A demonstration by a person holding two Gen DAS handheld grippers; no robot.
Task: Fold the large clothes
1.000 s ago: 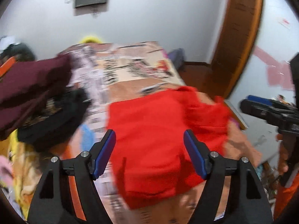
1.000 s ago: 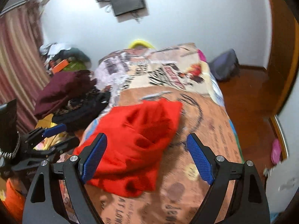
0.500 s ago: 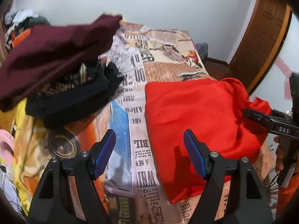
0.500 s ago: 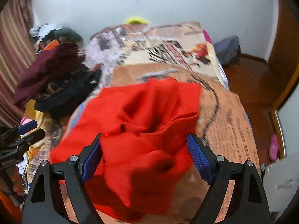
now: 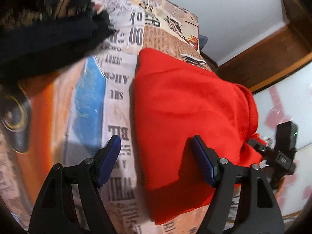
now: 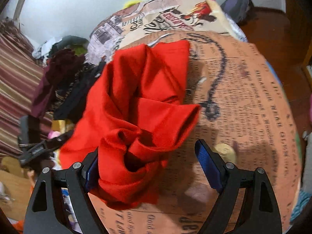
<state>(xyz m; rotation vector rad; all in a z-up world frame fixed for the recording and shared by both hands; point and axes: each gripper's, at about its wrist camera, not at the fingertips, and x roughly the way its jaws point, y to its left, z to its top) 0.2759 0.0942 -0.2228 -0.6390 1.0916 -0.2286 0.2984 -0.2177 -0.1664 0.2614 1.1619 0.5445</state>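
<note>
A large red garment (image 5: 187,113) lies on the newspaper-print bedspread (image 5: 117,89). Its near side is fairly flat in the left wrist view. My left gripper (image 5: 156,156) hangs open just above it, the garment's left edge running between the two fingers. In the right wrist view the same red garment (image 6: 144,101) is crumpled, with a bunched roll of cloth at its near end. My right gripper (image 6: 150,167) is open around that roll; the cloth lies against the left finger only. The right gripper (image 5: 280,156) shows at the garment's far right edge.
A heap of black and maroon clothes (image 5: 48,35) sits on the bed to the left of the red garment, also seen as a dark pile (image 6: 64,81). A striped curtain (image 6: 15,74) hangs at the left. Wooden floor (image 6: 273,25) and a dark bag (image 6: 237,5) lie beyond the bed.
Both grippers have sunk toward the bed and rolled, so the red garment now looms much larger. The dark clothes heap has slid toward the top left of the left wrist view.
</note>
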